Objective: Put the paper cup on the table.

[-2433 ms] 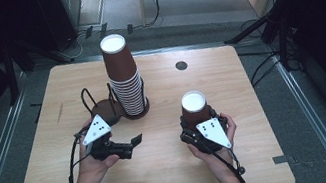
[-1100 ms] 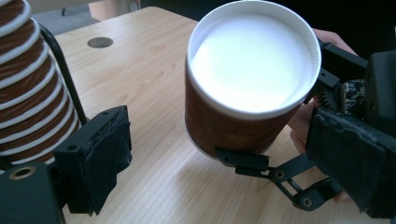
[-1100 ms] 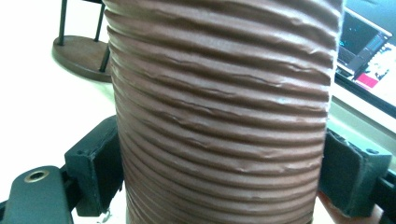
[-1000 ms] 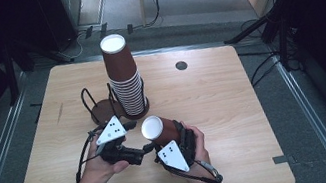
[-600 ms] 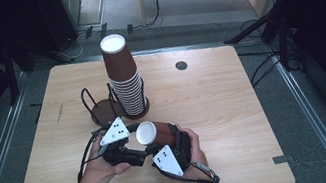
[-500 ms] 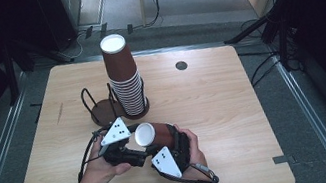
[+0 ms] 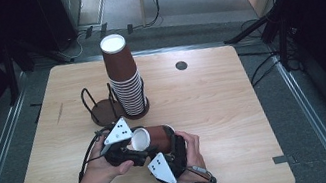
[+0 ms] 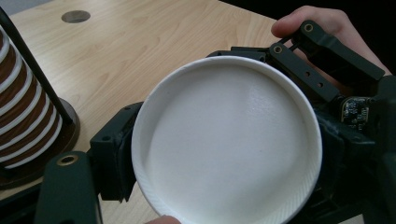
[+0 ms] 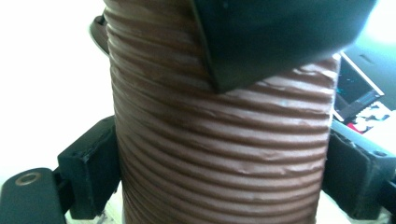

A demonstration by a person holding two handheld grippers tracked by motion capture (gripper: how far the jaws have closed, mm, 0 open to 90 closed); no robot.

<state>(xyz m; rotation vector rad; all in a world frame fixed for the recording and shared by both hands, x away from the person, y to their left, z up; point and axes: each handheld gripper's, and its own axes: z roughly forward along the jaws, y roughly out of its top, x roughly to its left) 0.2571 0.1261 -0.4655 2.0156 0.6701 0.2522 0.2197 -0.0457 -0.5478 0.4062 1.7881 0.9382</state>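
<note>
My worry is the handover. The left gripper [image 7: 135, 153] has its jaws clamped on the paper cup [image 7: 157, 138] near its mouth, a thin, springy place to pinch. If that hold is shallow or crushes the rim oval, I judge the cup could tip out of it and drop onto the desk [image 7: 235, 109]. The right gripper [image 7: 174, 145] has just been opening its jaws with the cup's ribbed brown wall between them. In the right gripper view its pads [image 9: 95, 165] sit at the wall on both sides, and I cannot tell whether they press. If they drag as that hand backs off, they could twist the cup out of the left jaws.

The cup lies on its side above the near middle of the desk, white mouth turned left. It is just near of the stack of cups [image 7: 127, 85] and the wire holder [image 7: 99, 108]. The left hand [image 7: 105, 165] comes in from the near left, its gripper pointing right at the mouth. The right hand [image 7: 192, 148] cups its gripper from the near right, jaws straddling the cup's body.
</note>
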